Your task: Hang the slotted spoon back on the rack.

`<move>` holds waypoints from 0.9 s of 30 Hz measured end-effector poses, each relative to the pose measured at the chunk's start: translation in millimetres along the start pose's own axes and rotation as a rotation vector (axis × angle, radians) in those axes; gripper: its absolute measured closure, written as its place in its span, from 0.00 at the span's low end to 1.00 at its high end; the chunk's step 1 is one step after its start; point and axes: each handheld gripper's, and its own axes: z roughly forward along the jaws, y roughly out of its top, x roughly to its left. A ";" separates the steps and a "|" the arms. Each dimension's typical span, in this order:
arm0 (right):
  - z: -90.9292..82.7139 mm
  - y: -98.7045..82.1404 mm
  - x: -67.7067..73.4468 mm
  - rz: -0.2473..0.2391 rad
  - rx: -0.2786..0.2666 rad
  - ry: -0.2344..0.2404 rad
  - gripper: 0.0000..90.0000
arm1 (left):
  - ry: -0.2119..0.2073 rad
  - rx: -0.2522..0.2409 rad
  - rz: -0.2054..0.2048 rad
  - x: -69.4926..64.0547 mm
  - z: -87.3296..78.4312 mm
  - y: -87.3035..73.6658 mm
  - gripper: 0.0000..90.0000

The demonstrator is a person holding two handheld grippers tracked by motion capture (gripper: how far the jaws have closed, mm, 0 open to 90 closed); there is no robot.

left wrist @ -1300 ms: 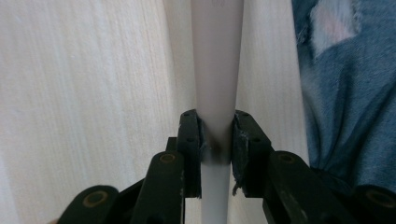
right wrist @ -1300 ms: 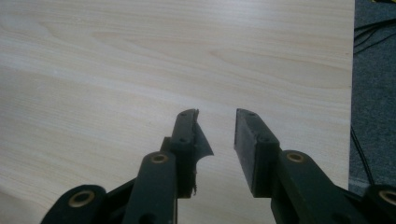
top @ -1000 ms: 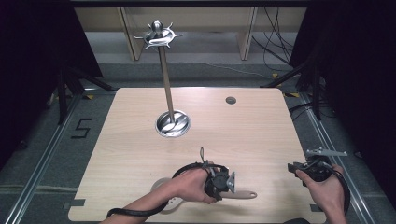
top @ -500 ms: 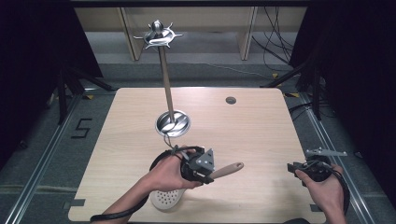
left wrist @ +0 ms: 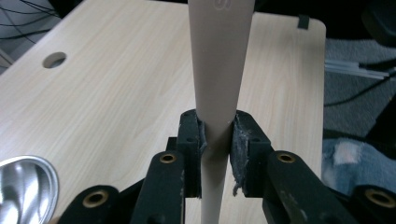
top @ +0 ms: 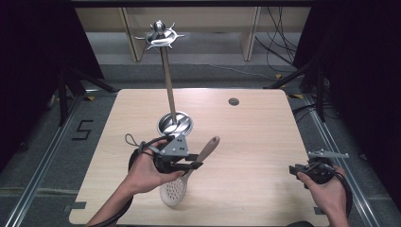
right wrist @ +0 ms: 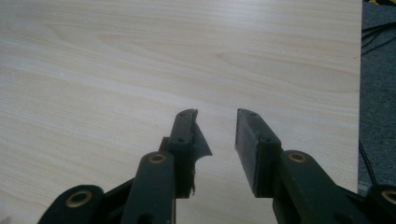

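Note:
A beige slotted spoon (top: 204, 152) is clamped by its handle in my left gripper (top: 194, 161), over the near-left part of the wooden table (top: 250, 127). Its perforated head (top: 174, 190) hangs toward the front edge and the handle end points away and right. In the left gripper view the pads (left wrist: 240, 140) press both sides of the spoon handle (left wrist: 219, 60). A metal utensil stand (top: 168, 80) with a round base (top: 175, 124) and hooks on top (top: 160, 37) rises just beyond that hand. My right gripper (top: 294, 169) stands open and empty at the table's right edge, its jaws apart over bare wood (right wrist: 217, 128).
A round cable hole (top: 233, 101) sits at the far right of the tabletop. The stand's shiny base (left wrist: 23, 186) shows at the lower left of the left gripper view. Dark floor, rails and cables surround the table.
My left hand has risen and moved left and away toward the stand, carrying the spoon with it. The right hand has not moved.

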 end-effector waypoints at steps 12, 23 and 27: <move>-0.1 3.0 -2.9 -0.061 0.014 -0.025 0.76 | 0.184 -0.141 -0.132 11.3 -27.3 -8.2 0.82; 3.9 5.0 -0.3 -0.033 -0.003 -0.016 0.76 | 0.277 -0.206 -0.203 18.5 -36.4 -9.8 0.82; 2.9 4.1 1.2 -0.023 -0.028 0.000 0.76 | 0.295 -0.221 -0.226 19.5 -39.1 -10.6 0.82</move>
